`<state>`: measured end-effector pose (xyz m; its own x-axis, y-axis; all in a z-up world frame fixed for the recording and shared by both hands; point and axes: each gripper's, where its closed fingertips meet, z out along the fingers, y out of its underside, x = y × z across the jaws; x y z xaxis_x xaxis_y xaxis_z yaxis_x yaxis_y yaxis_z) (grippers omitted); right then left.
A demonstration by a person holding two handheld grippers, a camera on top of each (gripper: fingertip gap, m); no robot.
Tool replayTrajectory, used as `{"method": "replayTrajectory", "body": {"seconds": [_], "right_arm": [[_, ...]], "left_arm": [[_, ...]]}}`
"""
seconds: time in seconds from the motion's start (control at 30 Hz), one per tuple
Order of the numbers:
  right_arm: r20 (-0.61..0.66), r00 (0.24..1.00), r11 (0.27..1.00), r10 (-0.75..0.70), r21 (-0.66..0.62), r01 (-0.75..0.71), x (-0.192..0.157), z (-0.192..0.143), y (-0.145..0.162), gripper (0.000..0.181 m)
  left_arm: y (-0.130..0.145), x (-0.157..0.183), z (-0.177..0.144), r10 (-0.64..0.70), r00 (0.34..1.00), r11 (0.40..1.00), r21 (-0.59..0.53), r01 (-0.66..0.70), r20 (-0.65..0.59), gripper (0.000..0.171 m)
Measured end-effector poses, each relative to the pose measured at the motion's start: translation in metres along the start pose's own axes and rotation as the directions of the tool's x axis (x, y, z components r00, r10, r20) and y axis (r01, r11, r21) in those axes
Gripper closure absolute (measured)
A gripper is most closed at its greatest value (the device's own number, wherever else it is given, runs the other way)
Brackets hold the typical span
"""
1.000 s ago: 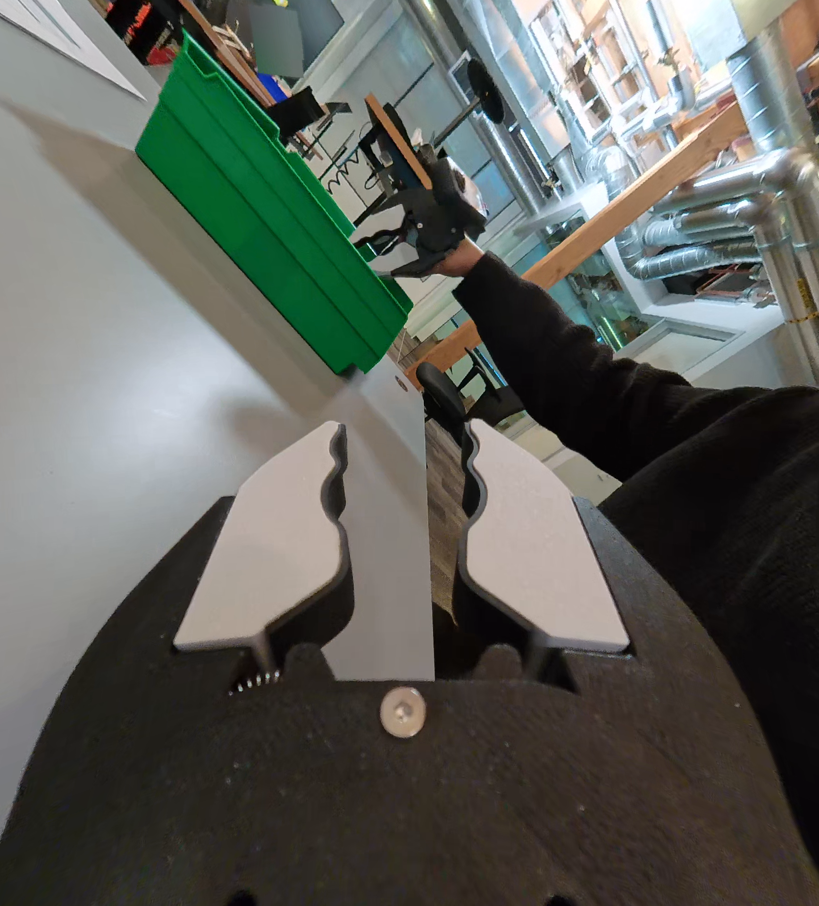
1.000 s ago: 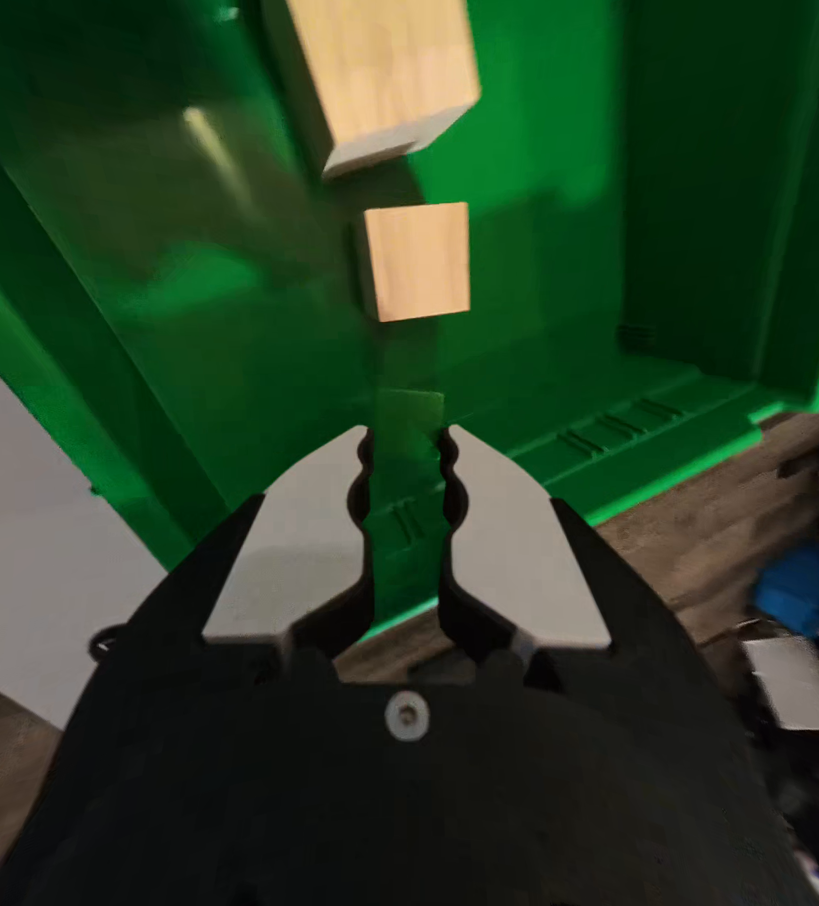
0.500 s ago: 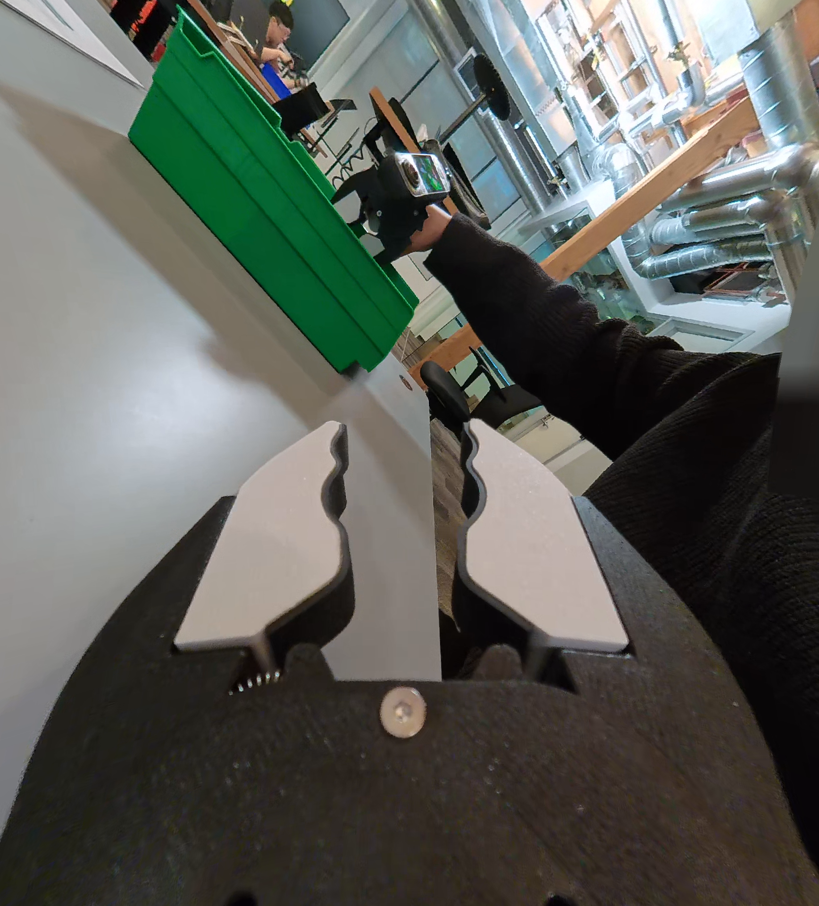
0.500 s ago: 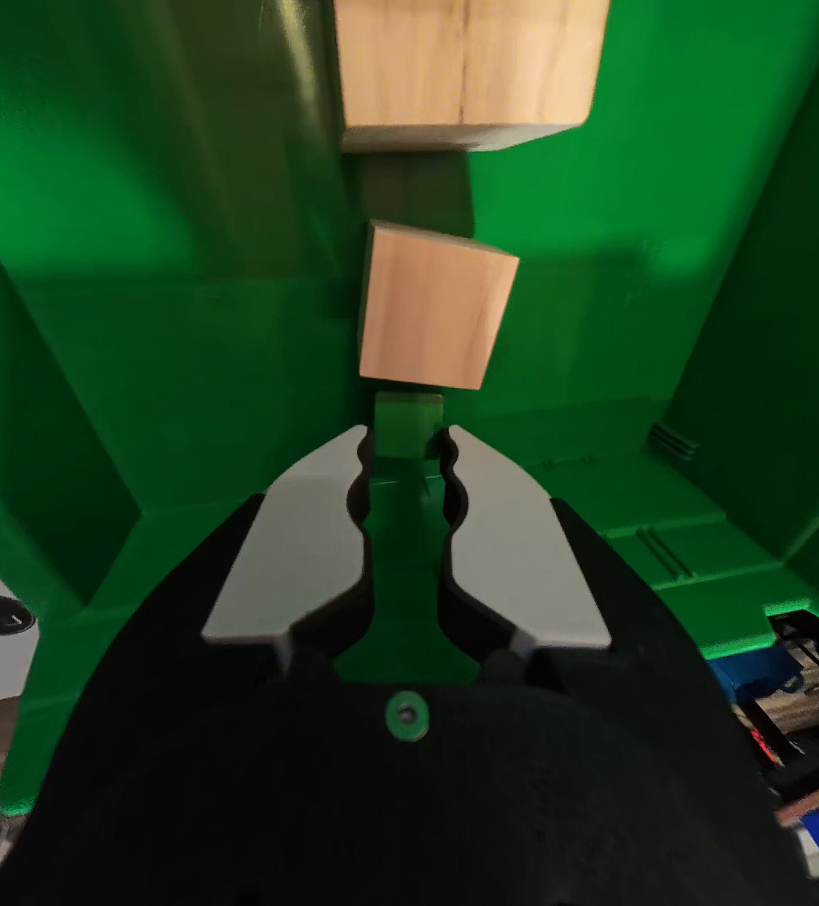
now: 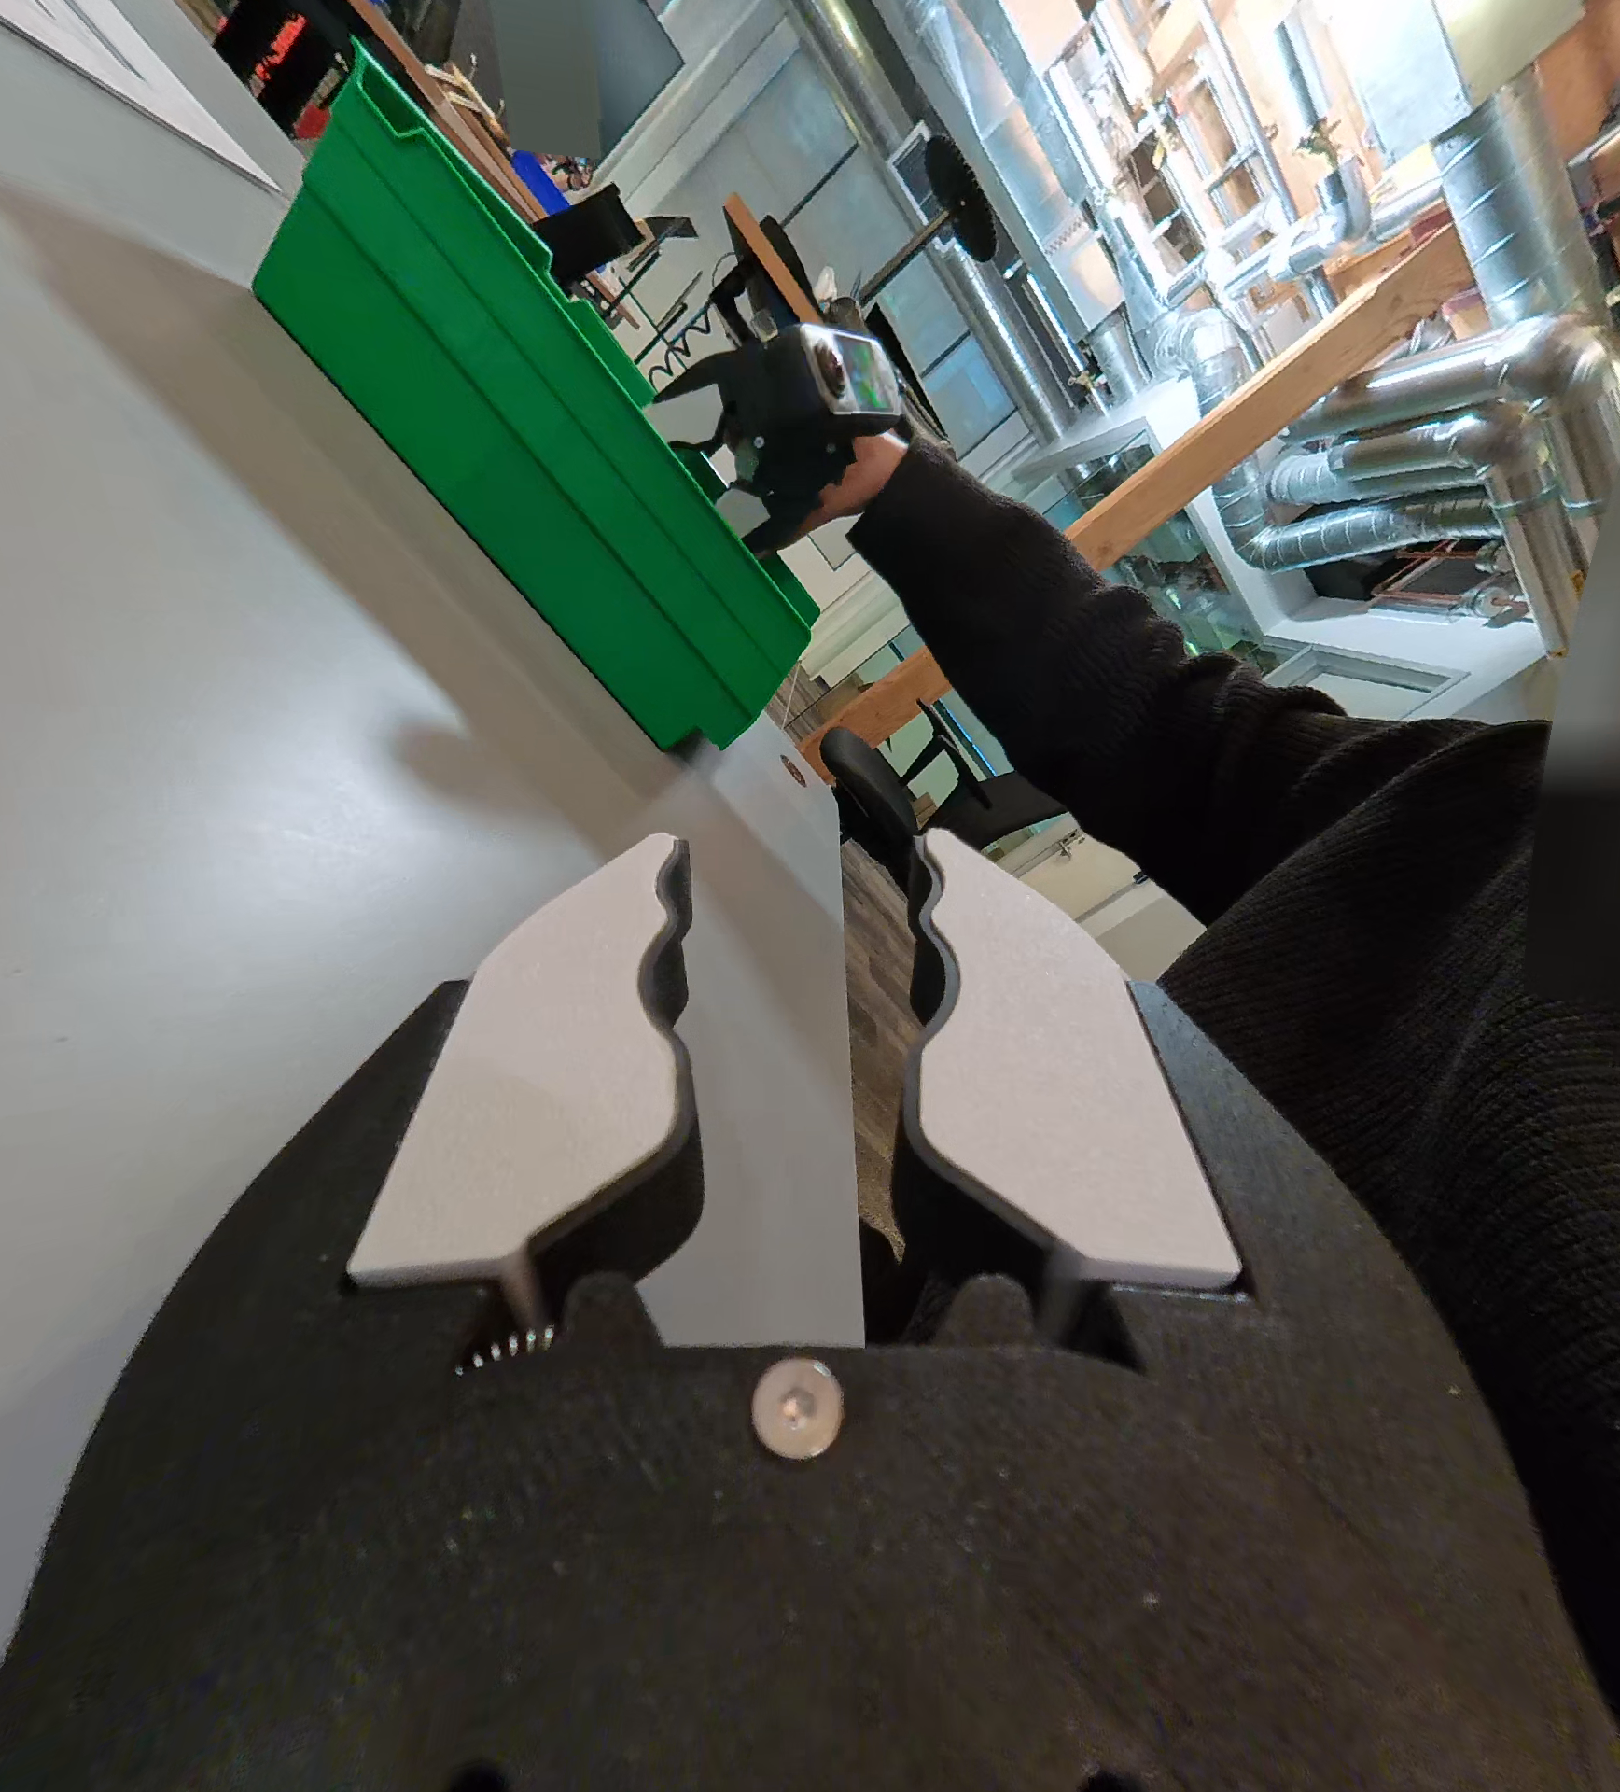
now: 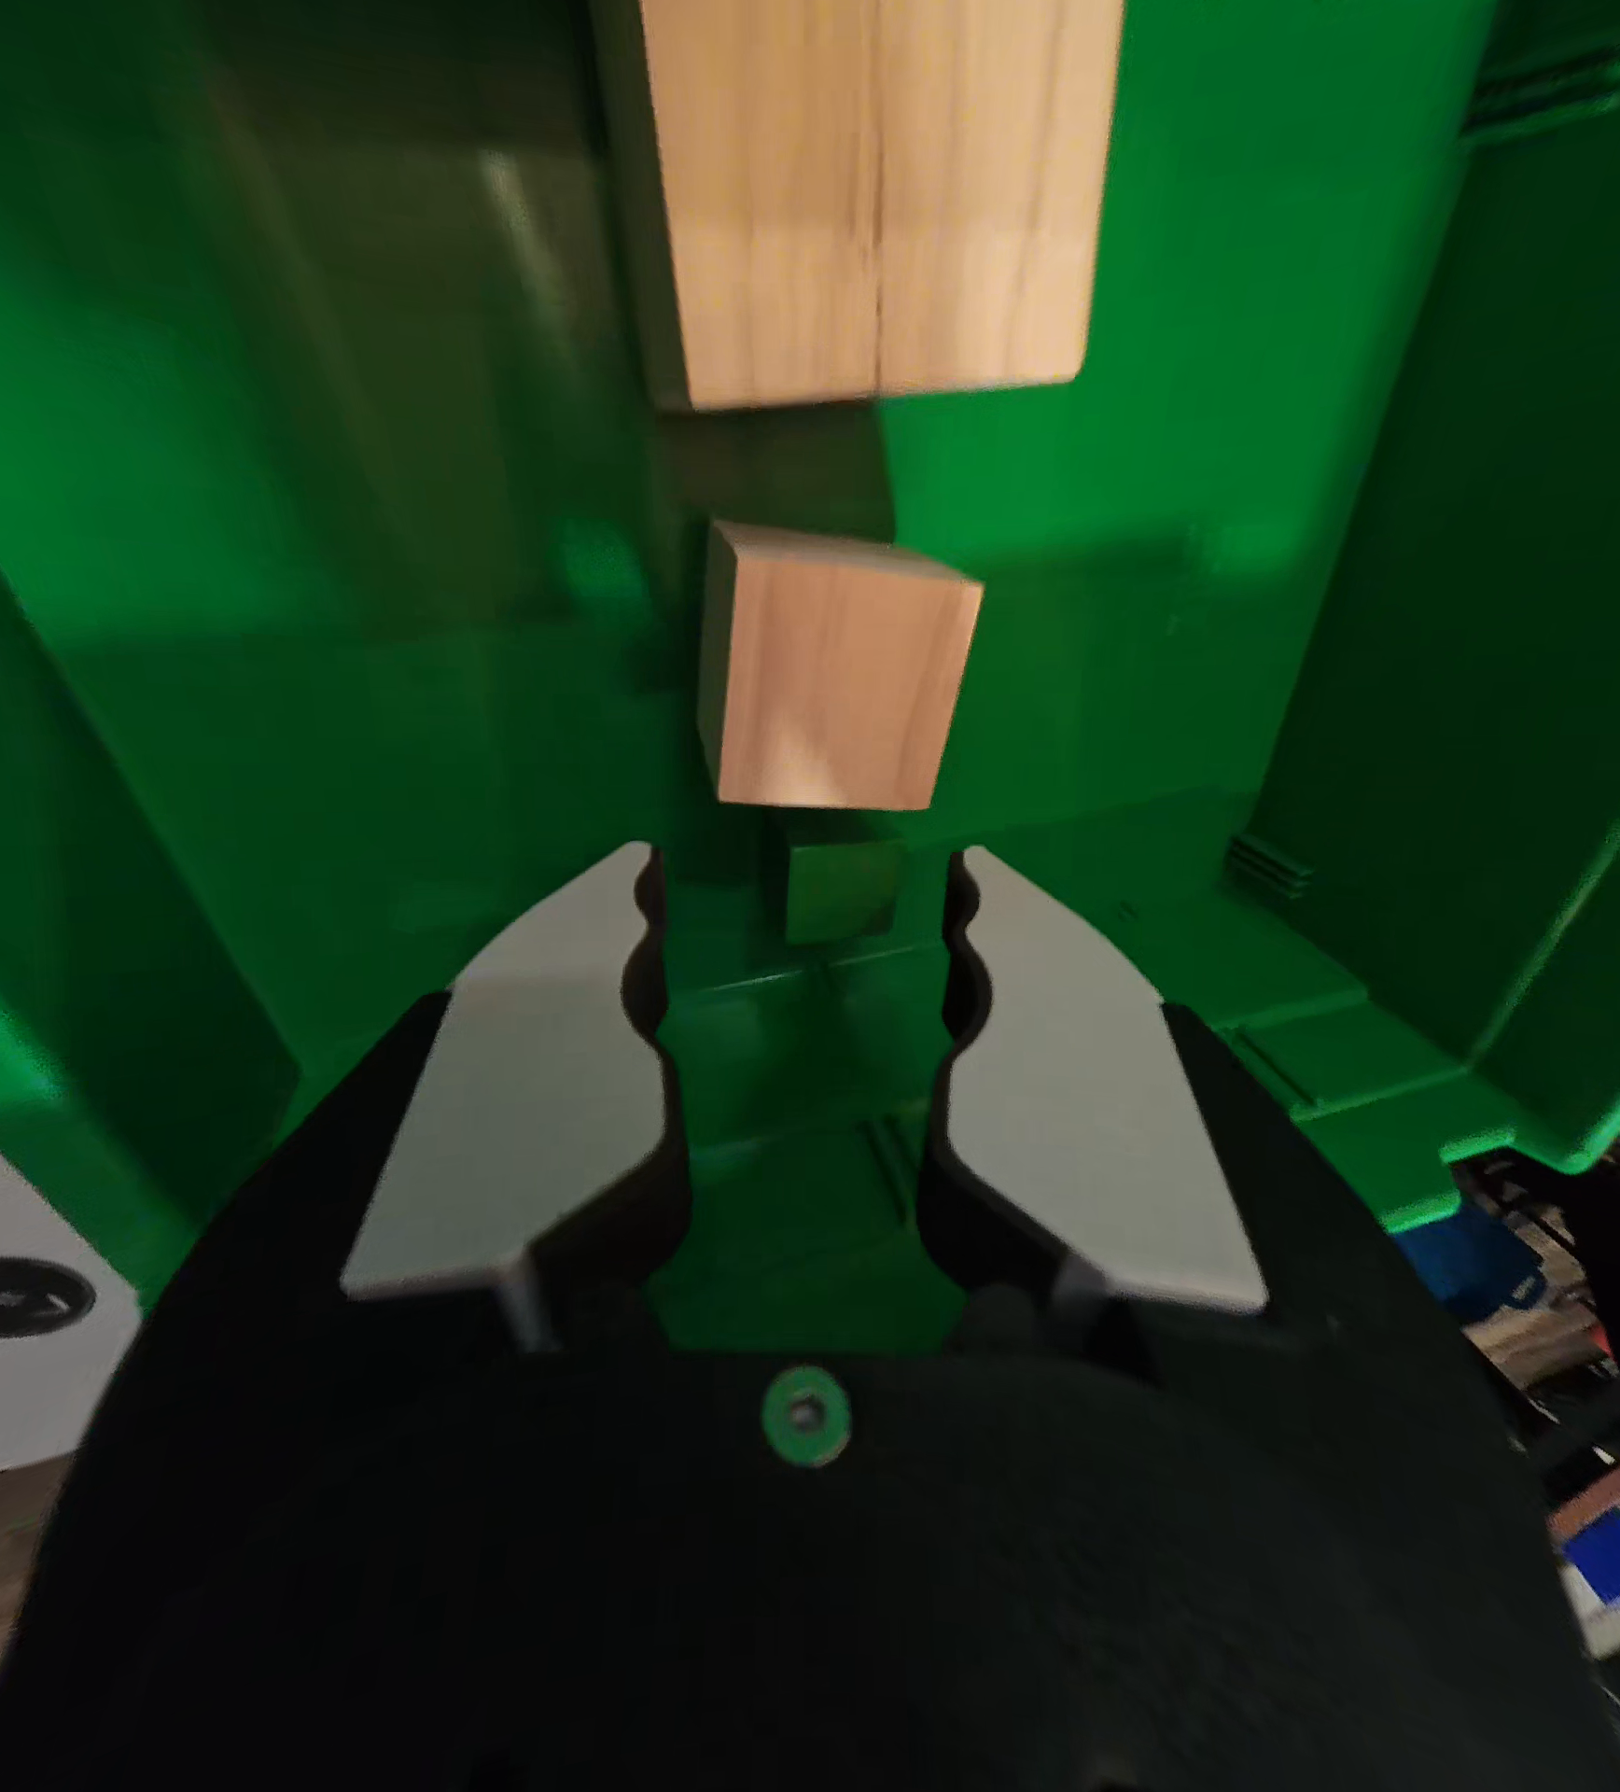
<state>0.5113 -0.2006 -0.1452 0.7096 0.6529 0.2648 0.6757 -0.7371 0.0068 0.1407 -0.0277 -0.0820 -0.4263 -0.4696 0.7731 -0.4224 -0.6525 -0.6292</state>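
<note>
Green bin (image 6: 205, 485): walls run past the frame in the right wrist view; seen only from outside in the left wrist view (image 5: 515, 465), its contents hidden there. Stands on the grey counter (image 5: 157, 776), near the counter's edge.

Small wooden block (image 6: 835, 679): on the bin floor, just ahead of the right tongs' tips, apart from them; slightly blurred.

Large wooden block (image 6: 874, 194): farther in, its far end cut off by the top of the frame; apart from the small block.

Right tongs (image 6: 801, 873): jaws parted, wider than the small block, nothing between them; reached over the bin rim, pointing down inside. In the left wrist view (image 5: 738, 456) the tips are hidden behind the bin wall; a hand in a black sleeve (image 5: 1078, 659) holds them, arm stretched out.

Left tongs (image 5: 801, 873): jaws parted, gripping nothing; low over the counter's edge, well apart from the bin.

Round black-and-white marker (image 6: 6, 1299): on the counter beside the bin, partly cut off.
</note>
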Motion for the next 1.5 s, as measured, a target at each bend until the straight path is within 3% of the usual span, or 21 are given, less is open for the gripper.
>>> {"method": "replayTrajectory", "body": {"seconds": [0.17,0.3,0.47,1.03,1.27,1.5], "right_arm": [[-0.017,1.0,1.0,-0.008,0.026,0.008,0.004,-0.001,-0.02,0.119],[-0.004,0.999,0.999,-0.038,-0.025,0.038,0.004,0.014,-0.022,0.133],[0.008,0.998,0.998,-0.059,0.007,0.059,0.006,0.013,-0.032,0.134],[-0.022,0.996,0.996,-0.085,0.009,0.085,0.012,0.016,-0.034,0.133],[-0.002,0.999,0.998,-0.054,-0.025,0.054,0.005,0.006,-0.017,0.114],[0.0,1.0,0.993,0.012,-0.12,-0.012,0.003,0.006,0.022,0.123]], "left_arm": [[0.003,-0.001,0.001,-0.016,1.0,1.0,-0.009,0.016,-0.007,0.128],[0.004,0.001,0.001,-0.008,1.0,1.0,-0.014,0.008,-0.005,0.128],[0.002,-0.002,-0.001,-0.012,1.0,1.0,-0.009,0.012,0.0,0.129],[0.003,-0.006,-0.001,-0.034,0.999,0.999,-0.005,0.034,-0.001,0.129],[0.001,-0.005,-0.002,-0.03,1.0,1.0,-0.001,0.03,-0.003,0.129],[0.003,-0.007,-0.001,-0.046,0.999,0.999,-0.003,0.046,-0.009,0.129]]}}
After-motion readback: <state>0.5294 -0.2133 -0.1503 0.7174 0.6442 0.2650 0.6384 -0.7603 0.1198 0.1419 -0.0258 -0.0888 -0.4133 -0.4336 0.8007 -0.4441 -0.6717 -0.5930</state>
